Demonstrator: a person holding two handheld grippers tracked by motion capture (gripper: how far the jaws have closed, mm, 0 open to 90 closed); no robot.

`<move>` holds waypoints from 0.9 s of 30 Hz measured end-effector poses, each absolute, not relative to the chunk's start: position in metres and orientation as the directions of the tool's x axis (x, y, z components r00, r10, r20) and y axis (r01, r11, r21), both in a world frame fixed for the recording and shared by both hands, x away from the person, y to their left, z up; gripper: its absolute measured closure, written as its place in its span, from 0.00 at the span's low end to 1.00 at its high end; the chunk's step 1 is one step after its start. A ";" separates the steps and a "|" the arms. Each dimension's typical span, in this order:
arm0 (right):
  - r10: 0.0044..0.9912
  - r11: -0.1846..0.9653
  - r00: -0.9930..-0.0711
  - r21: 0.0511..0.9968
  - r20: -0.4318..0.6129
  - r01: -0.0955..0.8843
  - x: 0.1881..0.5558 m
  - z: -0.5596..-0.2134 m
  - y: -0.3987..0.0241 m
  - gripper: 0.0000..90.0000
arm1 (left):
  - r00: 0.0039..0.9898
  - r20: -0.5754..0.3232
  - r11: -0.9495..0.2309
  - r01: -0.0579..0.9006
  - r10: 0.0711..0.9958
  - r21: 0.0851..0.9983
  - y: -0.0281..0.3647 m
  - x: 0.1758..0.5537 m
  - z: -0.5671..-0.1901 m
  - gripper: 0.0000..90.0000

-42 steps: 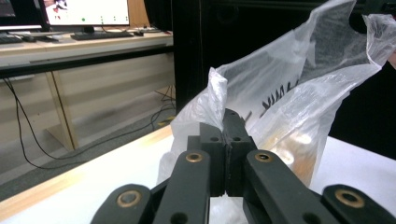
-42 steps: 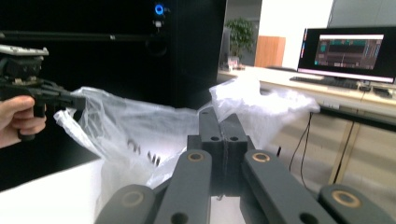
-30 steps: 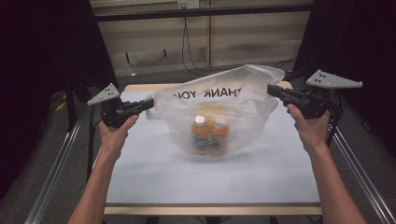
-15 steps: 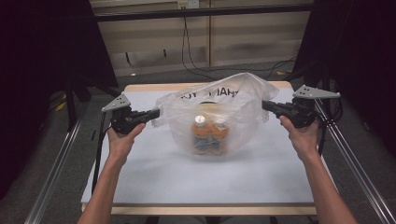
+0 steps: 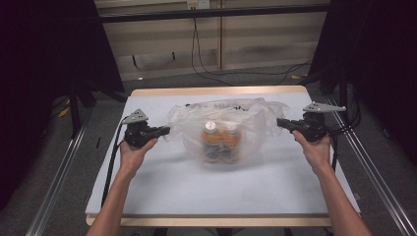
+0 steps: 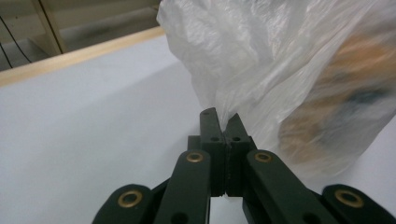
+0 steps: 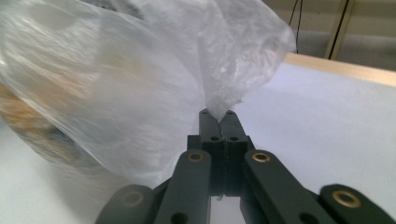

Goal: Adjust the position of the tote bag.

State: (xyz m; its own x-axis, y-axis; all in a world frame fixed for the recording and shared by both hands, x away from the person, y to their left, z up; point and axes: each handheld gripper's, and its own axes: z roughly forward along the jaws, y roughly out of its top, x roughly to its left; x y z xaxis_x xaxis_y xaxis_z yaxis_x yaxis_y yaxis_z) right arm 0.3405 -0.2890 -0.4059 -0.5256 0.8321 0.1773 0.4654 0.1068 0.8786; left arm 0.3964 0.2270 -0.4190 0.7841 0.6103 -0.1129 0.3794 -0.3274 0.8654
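- Surface (image 5: 162,182): white sheet on a wood-edged top; it carries the bag between the two tools, and each tool hangs just above it.
- Bag (image 5: 231,123): thin clear plastic, soft and slack, likely slippery and easy to tear; it sags between the tools with its base resting on the surface; best held, I judge, by a bunched corner of film, as both tools do here, since the flat film gives no firm hold.
- Bottles (image 5: 221,140): two orange ones with white caps, upright inside the bag, midway between the tools; they look like the only real weight, so the load would swing and pull the film tight if lifted.
- Left tool (image 5: 167,131): jaws pressed together, pinching the bag's left corner (image 6: 224,116); the film fans up and away from its tips.
- Right tool (image 5: 279,122): jaws pressed together on the bag's right corner (image 7: 219,112); the bulk of the bag lies beyond its tips.
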 end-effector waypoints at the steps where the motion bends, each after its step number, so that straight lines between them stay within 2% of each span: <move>1: 0.834 0.110 -0.522 0.874 0.177 0.473 0.341 -0.409 -0.290 1.00 | 0.779 -0.120 -0.324 0.389 0.615 0.862 0.228 0.397 -0.422 1.00; 11: 0.837 0.147 -0.514 0.828 0.187 0.541 0.349 -0.441 -0.296 1.00 | 0.771 -0.156 -0.342 0.441 0.617 0.830 0.231 0.404 -0.443 1.00; 18: 0.839 0.193 -0.524 0.817 0.150 0.543 0.349 -0.445 -0.285 1.00 | 0.782 -0.153 -0.350 0.433 0.604 0.831 0.227 0.400 -0.441 0.99; 19: 0.836 0.184 -0.527 0.826 0.154 0.533 0.347 -0.443 -0.286 0.99 | 0.786 -0.157 -0.336 0.423 0.598 0.841 0.229 0.399 -0.438 0.97; 21: 0.835 0.155 -0.526 0.845 0.165 0.512 0.344 -0.436 -0.288 0.89 | 0.788 -0.163 -0.307 0.409 0.594 0.859 0.233 0.394 -0.430 0.91; 23: 0.829 0.141 -0.535 0.865 0.164 0.482 0.339 -0.428 -0.290 0.87 | 0.794 -0.163 -0.281 0.388 0.586 0.878 0.237 0.388 -0.421 0.83; 27: 0.823 0.135 -0.548 0.885 0.150 0.445 0.327 -0.414 -0.292 0.76 | 0.799 -0.134 -0.271 0.350 0.586 0.897 0.242 0.376 -0.407 0.71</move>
State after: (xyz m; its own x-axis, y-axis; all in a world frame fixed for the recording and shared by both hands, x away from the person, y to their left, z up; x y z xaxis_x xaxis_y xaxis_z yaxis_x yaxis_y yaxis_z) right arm 0.3268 -0.2917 -0.4142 -0.5479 0.8229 0.1504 0.4453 0.1348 0.8852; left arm 0.3765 0.2422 -0.4065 0.7991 0.5859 -0.1344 0.3498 -0.2714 0.8966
